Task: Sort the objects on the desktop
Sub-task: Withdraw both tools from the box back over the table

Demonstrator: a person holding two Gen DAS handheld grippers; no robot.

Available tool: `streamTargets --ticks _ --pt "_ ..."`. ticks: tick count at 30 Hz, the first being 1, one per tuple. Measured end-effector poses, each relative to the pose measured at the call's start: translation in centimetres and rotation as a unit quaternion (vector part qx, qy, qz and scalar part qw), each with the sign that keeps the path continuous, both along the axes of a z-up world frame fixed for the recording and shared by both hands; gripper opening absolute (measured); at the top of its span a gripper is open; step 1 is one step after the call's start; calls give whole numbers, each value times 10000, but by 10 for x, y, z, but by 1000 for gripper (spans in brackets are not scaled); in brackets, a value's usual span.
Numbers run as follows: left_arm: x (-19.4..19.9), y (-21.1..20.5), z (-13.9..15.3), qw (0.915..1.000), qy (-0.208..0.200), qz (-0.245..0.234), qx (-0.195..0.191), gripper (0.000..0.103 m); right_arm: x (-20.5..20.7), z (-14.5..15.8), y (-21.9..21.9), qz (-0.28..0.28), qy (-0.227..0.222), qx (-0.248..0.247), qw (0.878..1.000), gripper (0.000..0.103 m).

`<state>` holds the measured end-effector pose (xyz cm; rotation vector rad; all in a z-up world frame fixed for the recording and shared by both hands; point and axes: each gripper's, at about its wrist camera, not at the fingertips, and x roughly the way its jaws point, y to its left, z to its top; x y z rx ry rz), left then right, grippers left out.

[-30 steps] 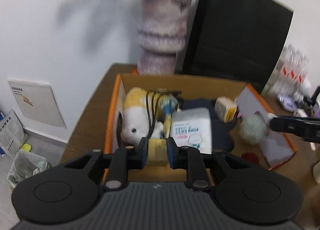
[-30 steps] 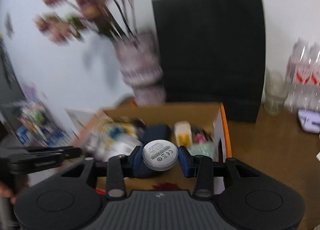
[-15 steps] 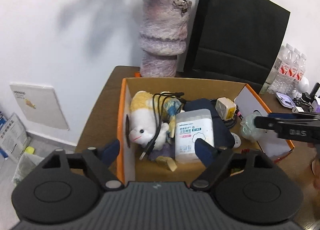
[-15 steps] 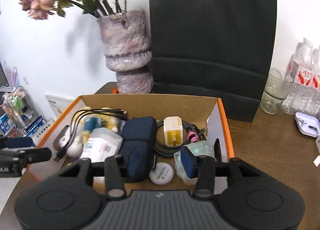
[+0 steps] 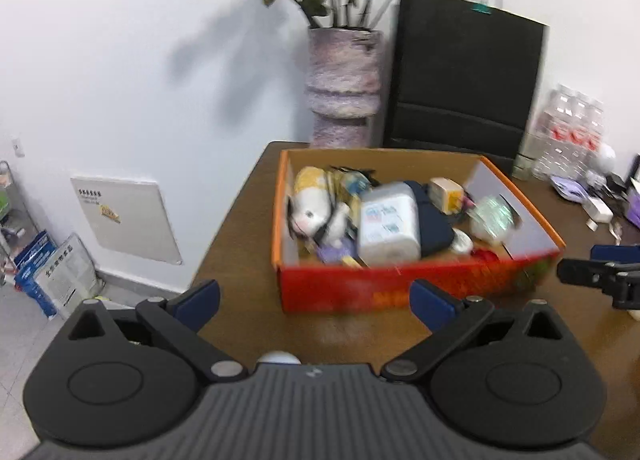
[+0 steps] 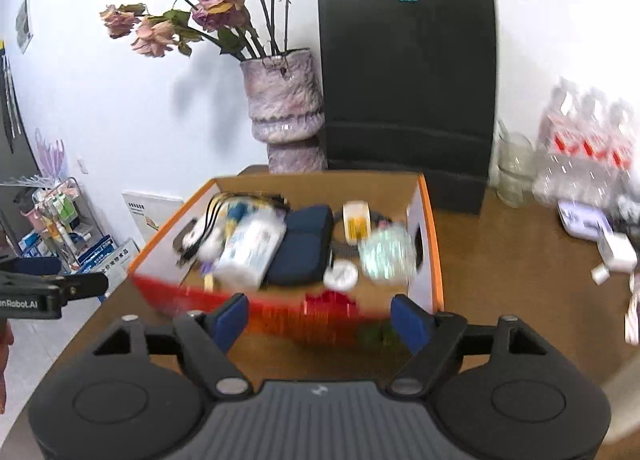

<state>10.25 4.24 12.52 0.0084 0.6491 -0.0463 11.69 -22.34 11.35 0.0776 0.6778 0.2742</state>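
Observation:
An orange cardboard box [image 5: 400, 288] [image 6: 280, 312] sits on the brown desk. In it lie a plush toy [image 5: 312, 208], a white wipes pack [image 5: 388, 224] [image 6: 252, 248], a dark blue pouch [image 5: 434, 224] [image 6: 304, 244], a yellow-white charger [image 5: 446, 192] [image 6: 356, 220], a white round disc [image 6: 340, 276] and a pale green ball [image 5: 490, 216] [image 6: 386, 252]. My left gripper [image 5: 316, 302] is open and empty, in front of the box. My right gripper [image 6: 320, 318] is open and empty, also in front of the box. Both views are blurred.
A purple vase [image 5: 344, 84] [image 6: 286, 112] with dried roses and a black paper bag [image 5: 464, 84] [image 6: 408, 92] stand behind the box. Water bottles [image 6: 588, 148], a glass jar [image 6: 514, 168] and small white items [image 6: 616, 248] lie at the right. The desk's left edge drops to the floor.
Both grippers opened and let their items fall into the box: the left a yellowish block, the right the white disc. Both then drew back from over the box to in front of it.

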Motion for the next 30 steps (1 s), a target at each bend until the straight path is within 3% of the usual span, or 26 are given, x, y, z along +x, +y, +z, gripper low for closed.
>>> streamTargets --ticks 4,8,14,18,20,23,30 --pt "-47 -14 -25 9997 -229 63 51 103 -50 -36 -1 32 141 155 9998 79" --pt "-96 -28 -56 9996 -262 -114 44 103 -99 -66 -1 -66 144 -173 9997 83" --pt "-142 -30 -88 9998 -172 89 -59 103 -158 -84 -6 -217 -91 -406 9989 91" --pt "-152 -33 -101 9999 -35 70 83 103 -177 -94 -4 -191 20 -320 9993 91" --pt "-157 -32 -99 9998 -193 107 -30 103 -183 -95 0 -110 5 -349 9993 93" --pt "-152 -32 -103 9998 -31 214 -52 103 -186 -101 3 -74 38 -347 9994 98" --pt "-155 -20 -106 9976 104 327 -596 103 -190 -106 18 -120 -31 -743 9972 103"
